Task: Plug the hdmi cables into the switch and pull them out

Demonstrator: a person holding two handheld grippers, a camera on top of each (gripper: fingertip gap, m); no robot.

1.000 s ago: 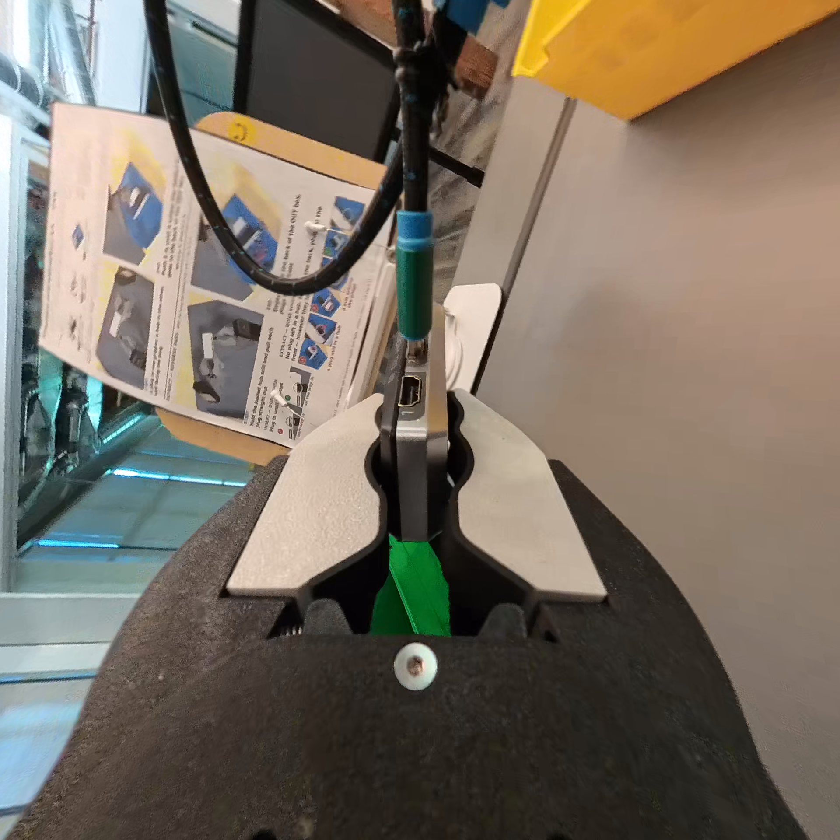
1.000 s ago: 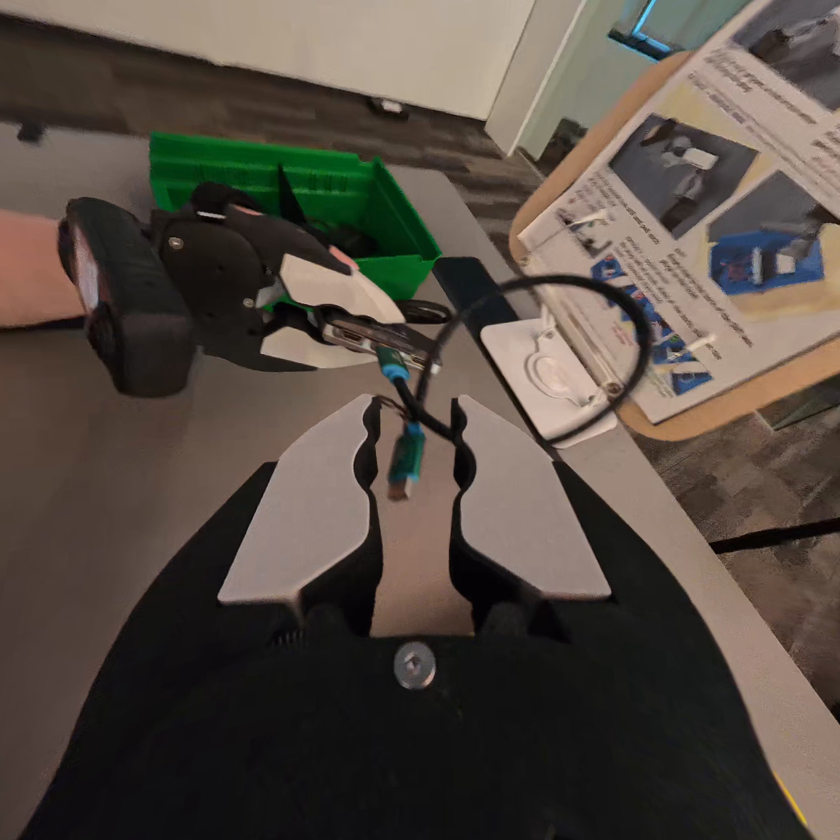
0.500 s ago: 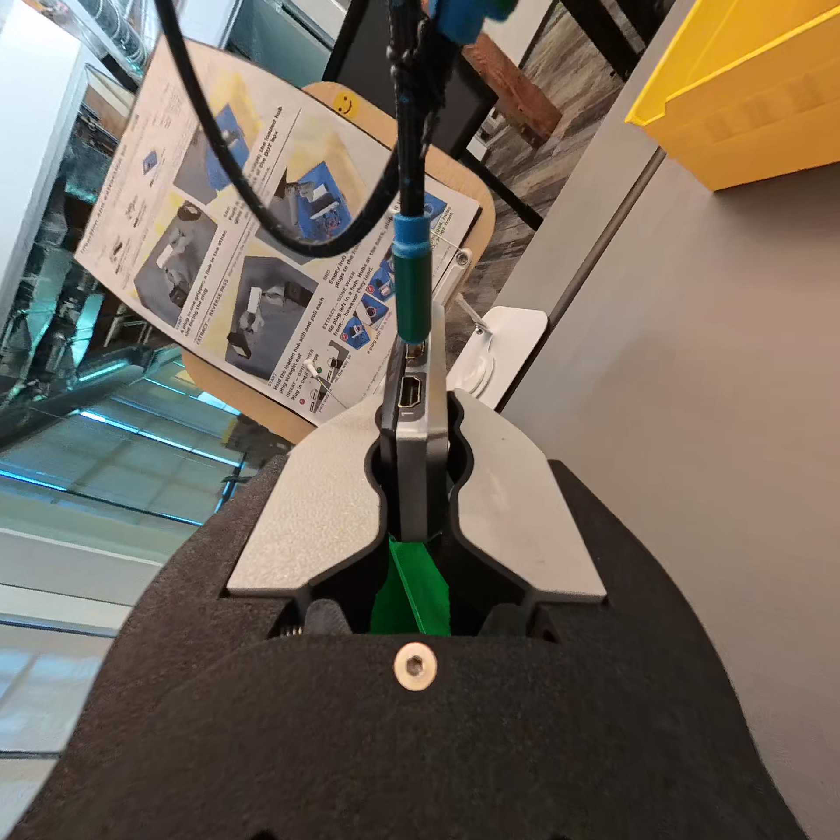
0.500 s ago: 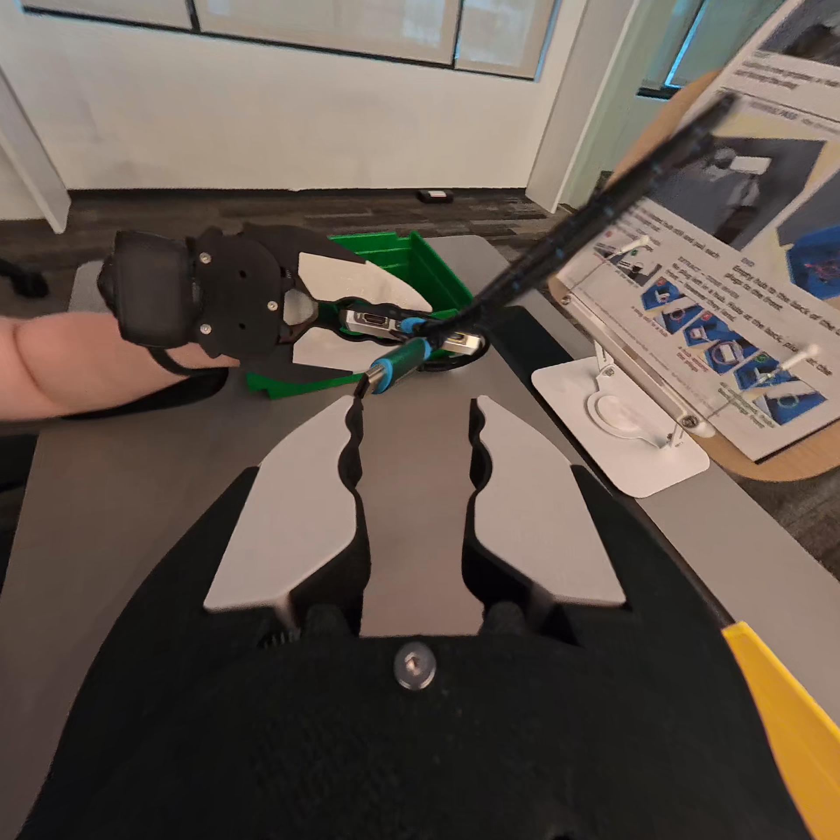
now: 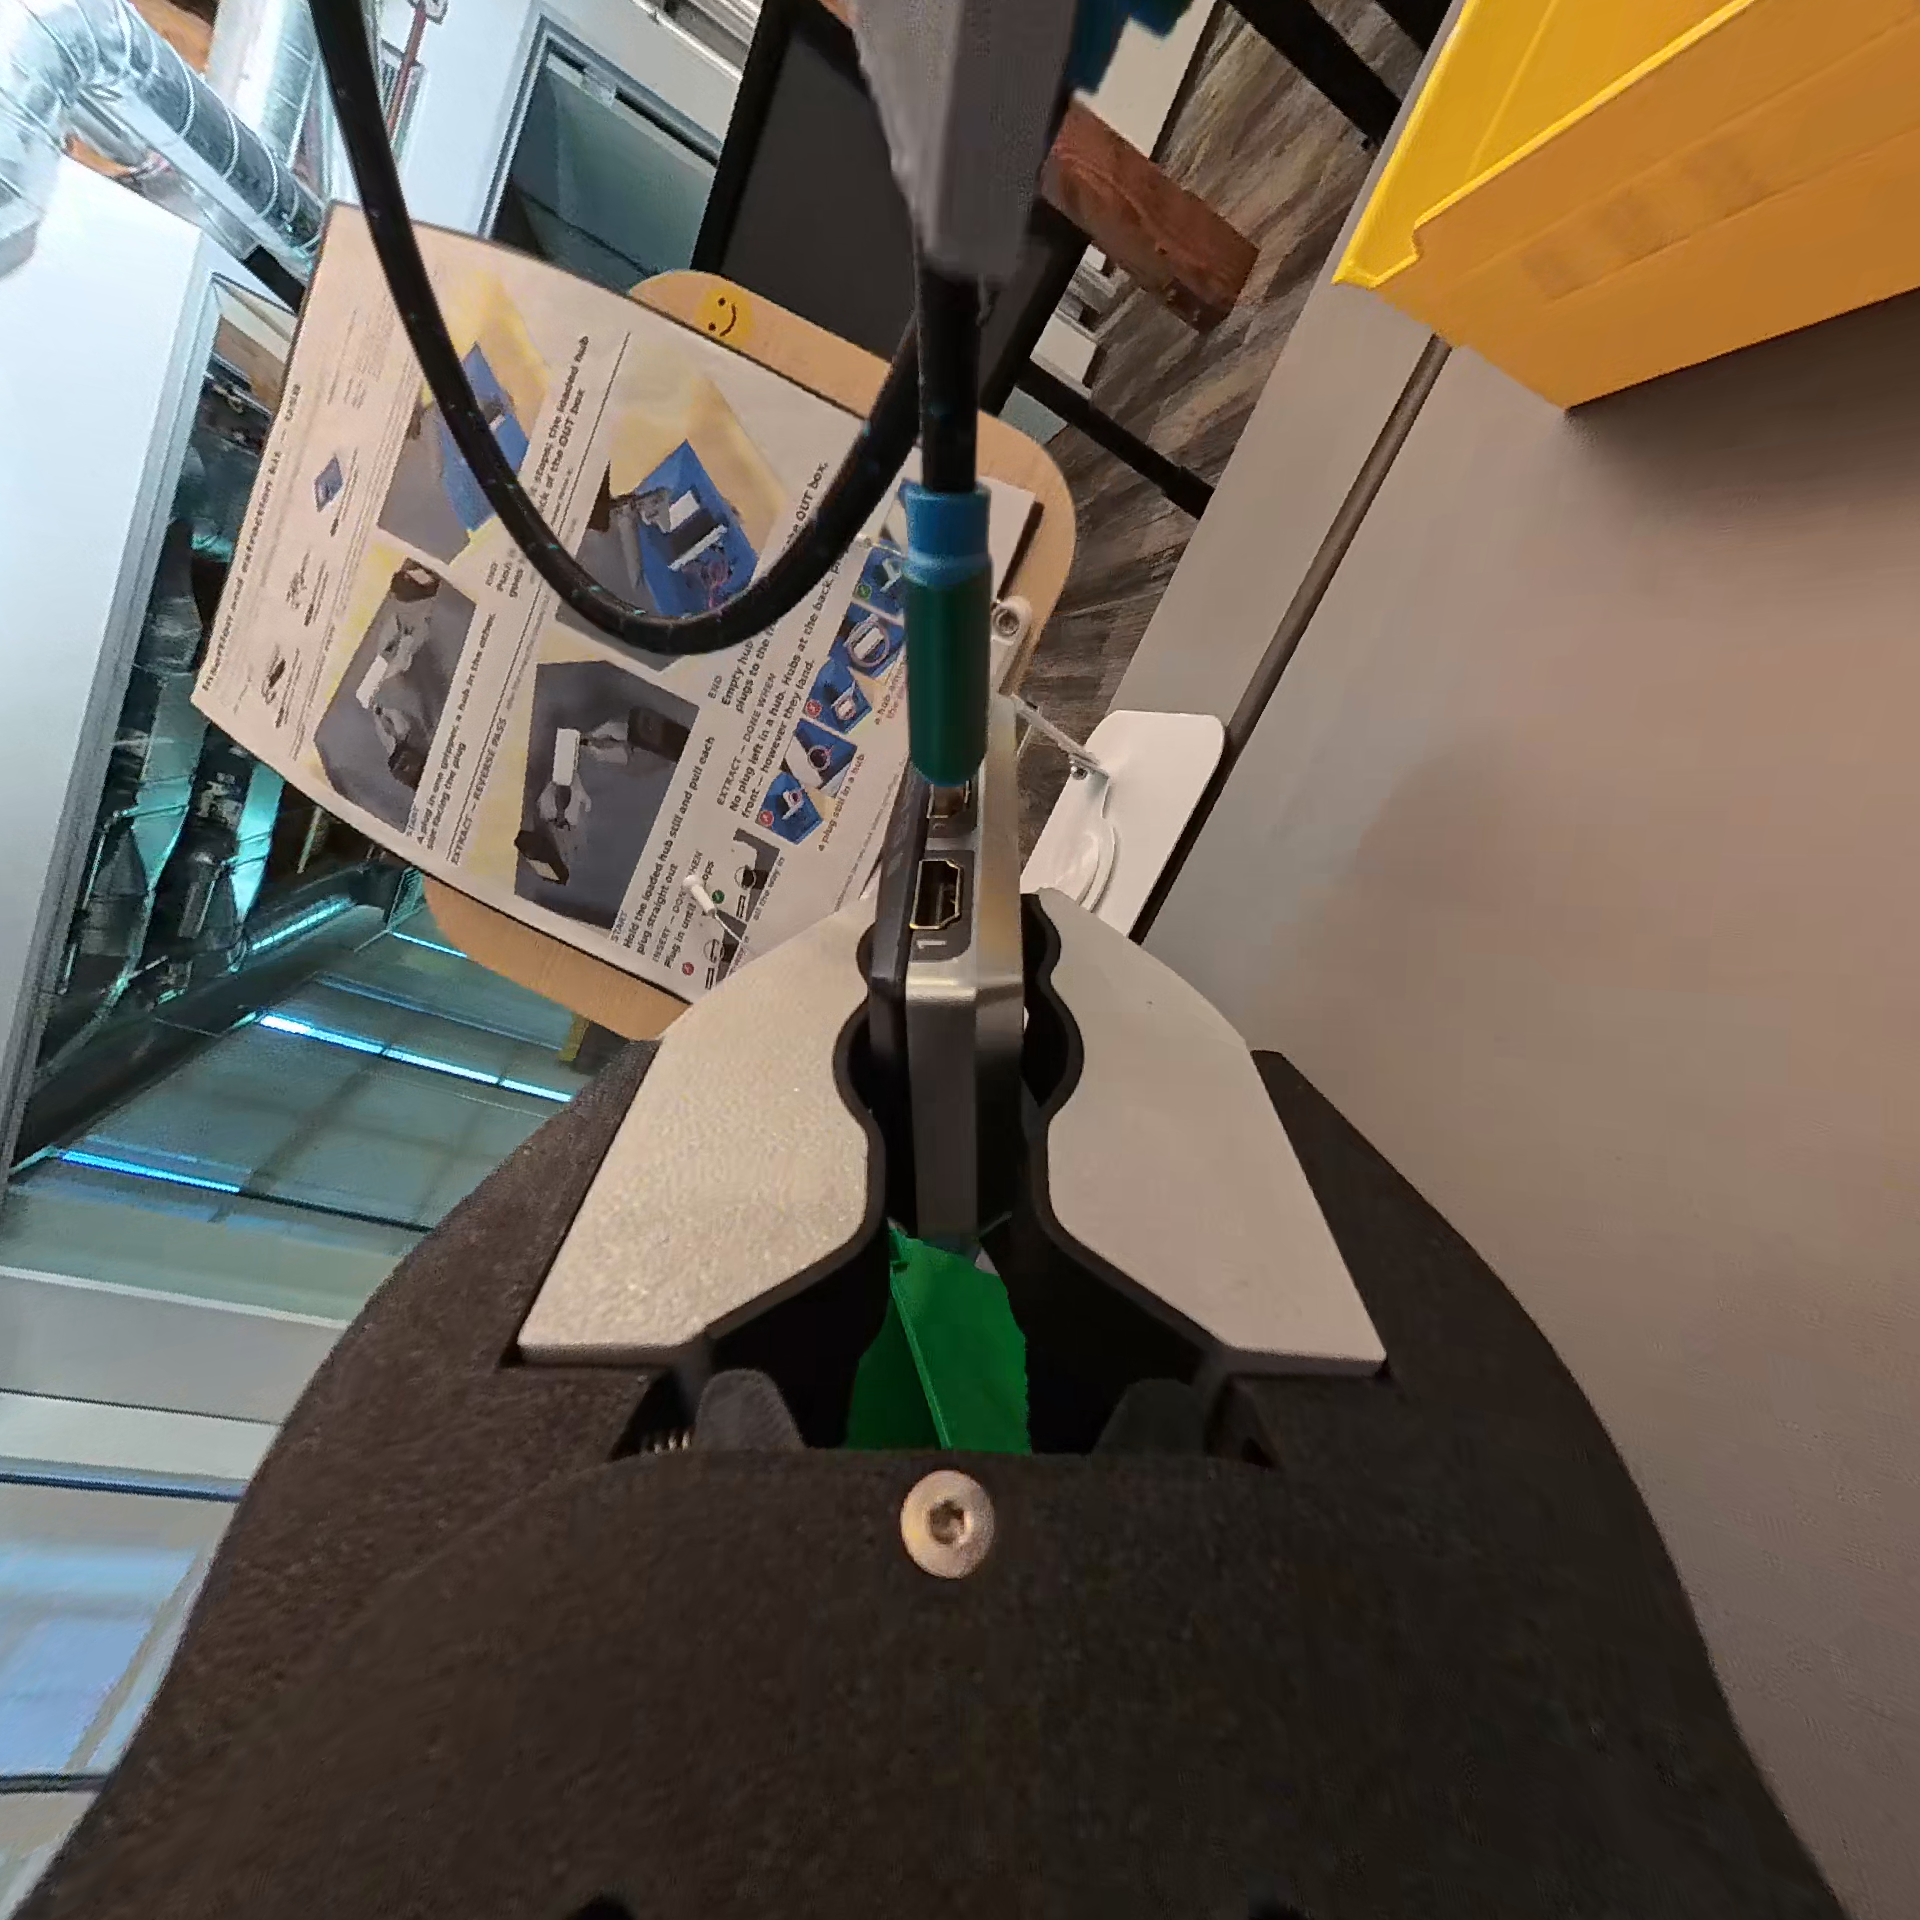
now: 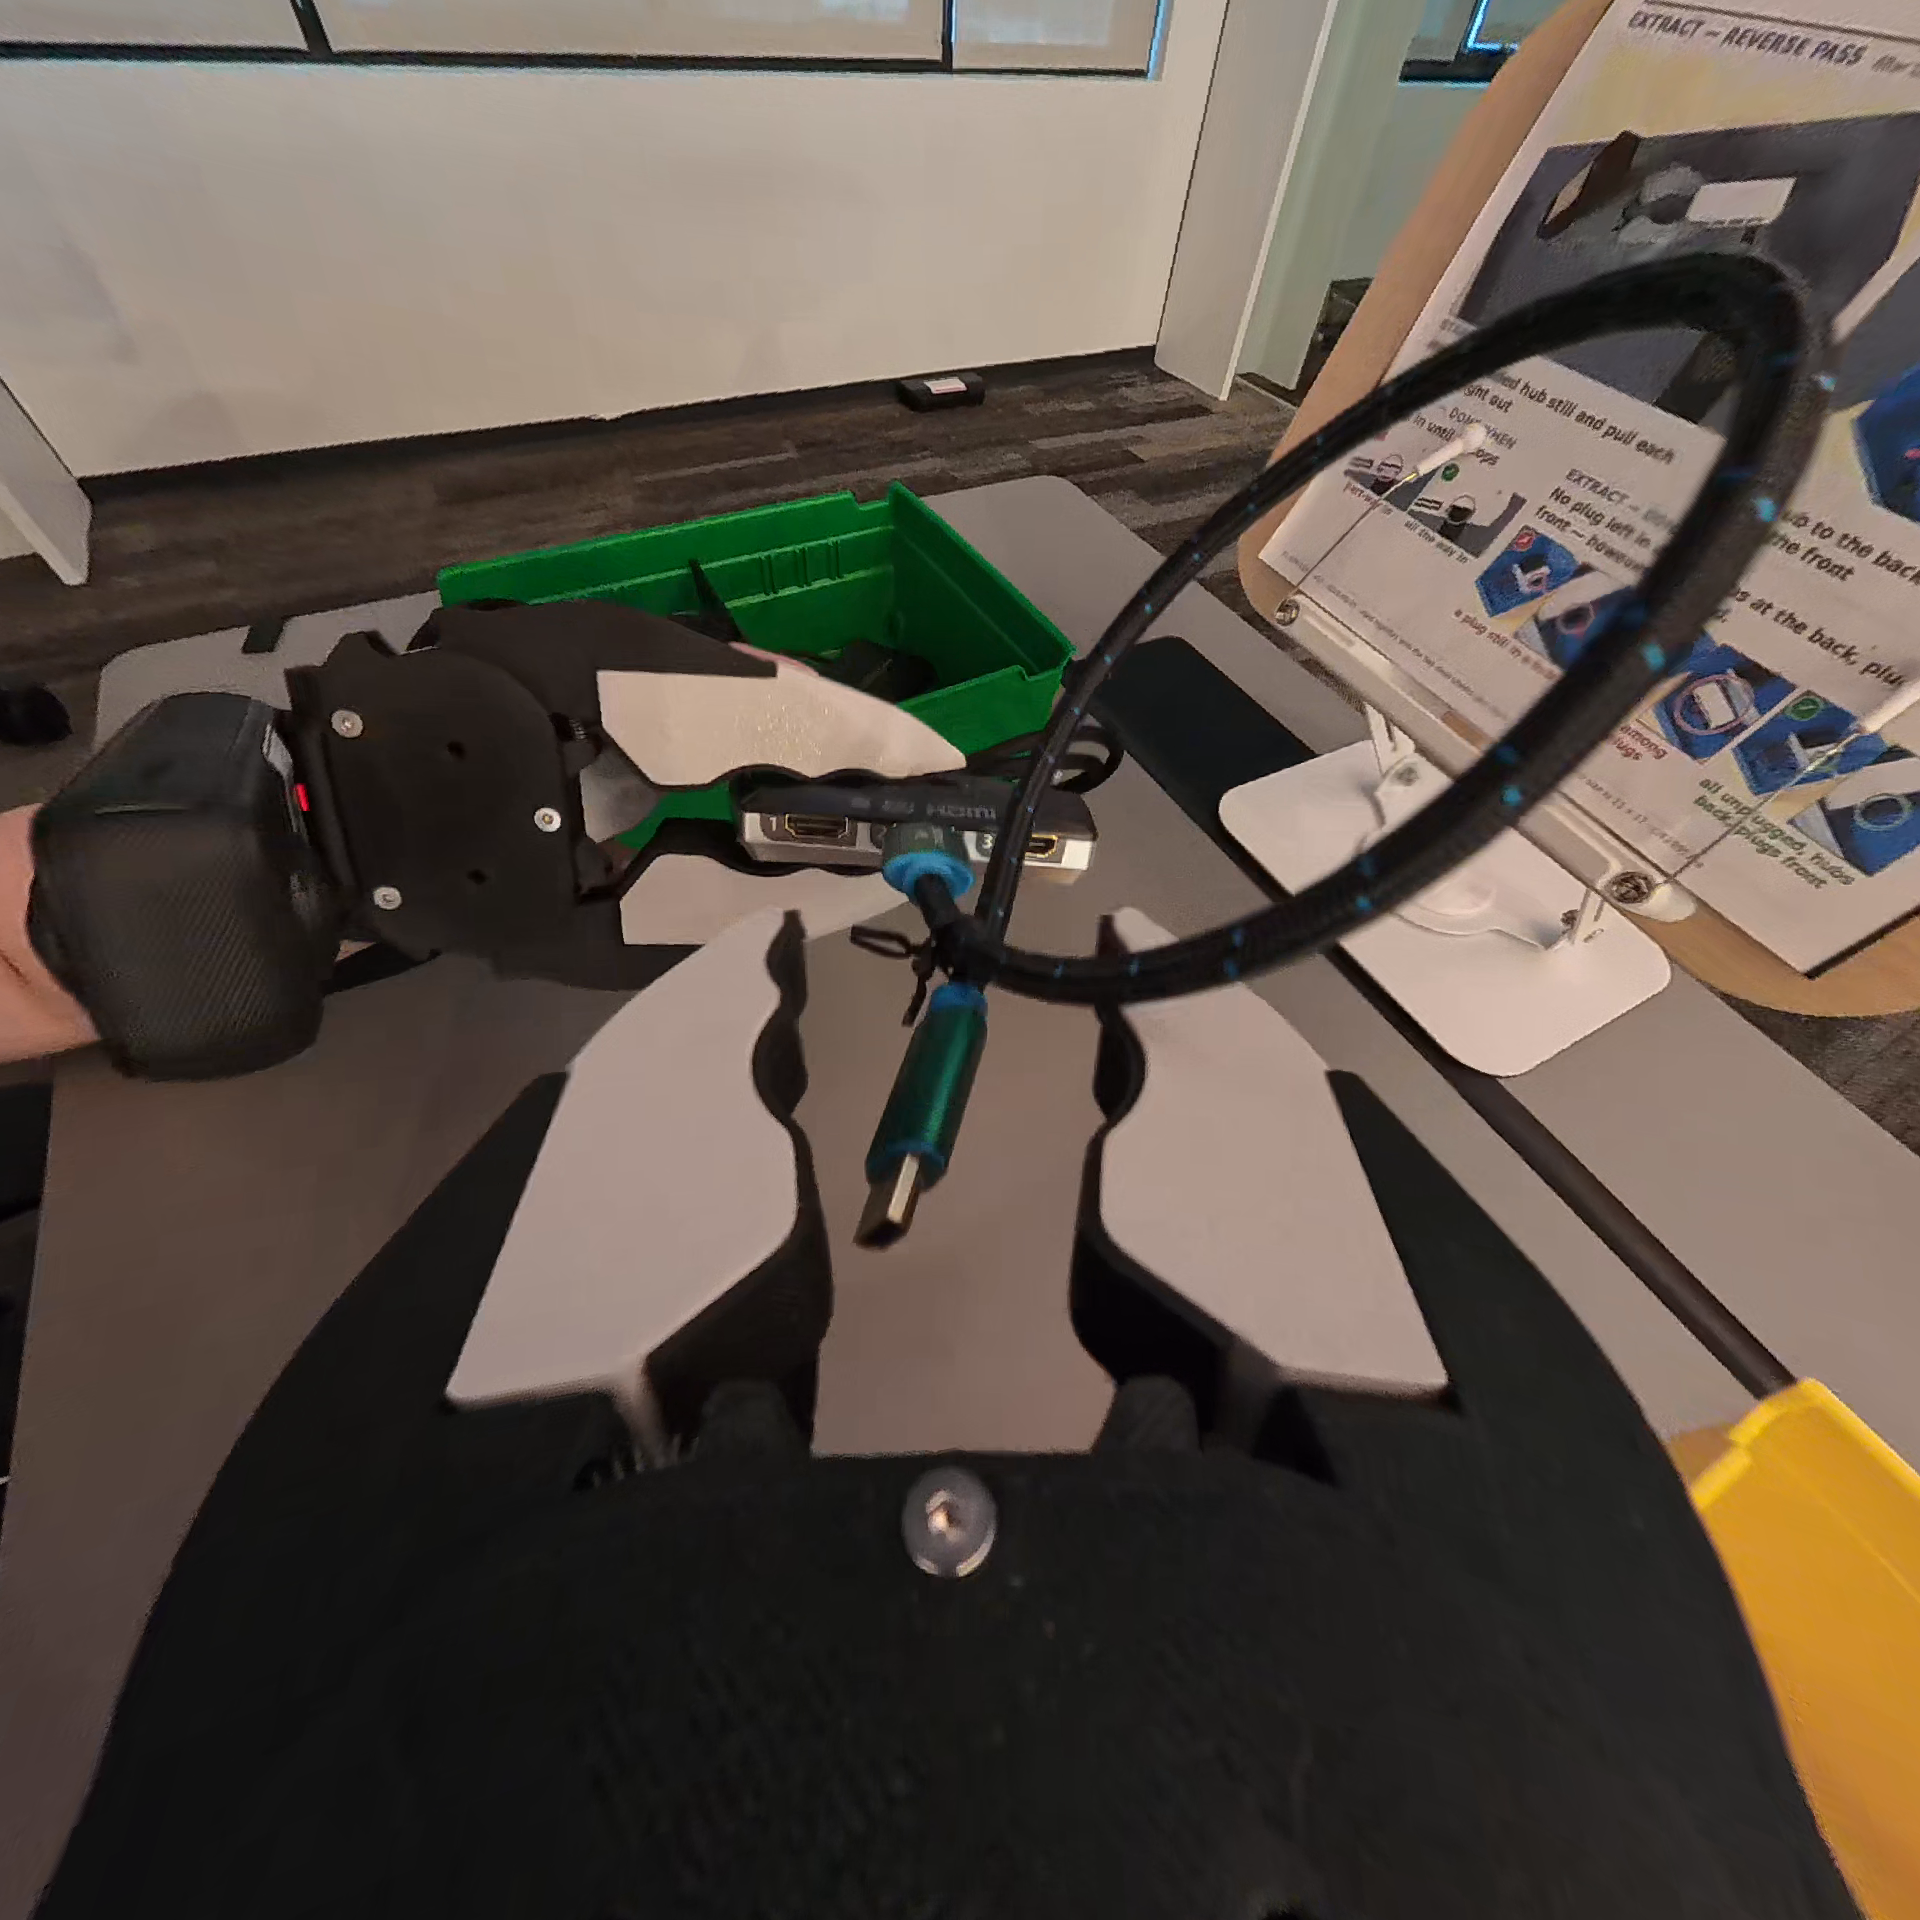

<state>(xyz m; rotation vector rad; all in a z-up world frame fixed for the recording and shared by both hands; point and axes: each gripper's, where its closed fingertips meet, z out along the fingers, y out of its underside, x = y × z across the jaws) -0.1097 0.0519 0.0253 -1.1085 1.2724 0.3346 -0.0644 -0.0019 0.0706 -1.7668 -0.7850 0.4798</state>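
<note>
My left gripper (image 5: 948, 925) is shut on a slim grey HDMI switch (image 5: 940, 1039), which it holds on edge above the table. A green plug with a blue collar (image 5: 943, 675) sits in one port of the switch, with an empty port below it. Its black braided cable (image 6: 1558, 790) loops round to a second, free green plug (image 6: 925, 1091). That plug hangs loose between the fingers of my right gripper (image 6: 956, 925), which is open and touches nothing. In the right wrist view the switch (image 6: 831, 831) shows two empty ports, held between the left gripper's fingers (image 6: 769, 727).
A green bin (image 6: 935, 582) stands behind the left gripper on the grey table (image 6: 312, 1195). An instruction board (image 6: 1662, 520) on a white stand (image 6: 1455, 977) is at the right. A yellow bin (image 6: 1818, 1558) is at the near right edge. My right fingertips sit around 9 centimeters from my left ones.
My right gripper has come closer to the switch, and the free plug now hangs between its open fingers. The cable loop has swung to the right. The left gripper still holds the switch.
</note>
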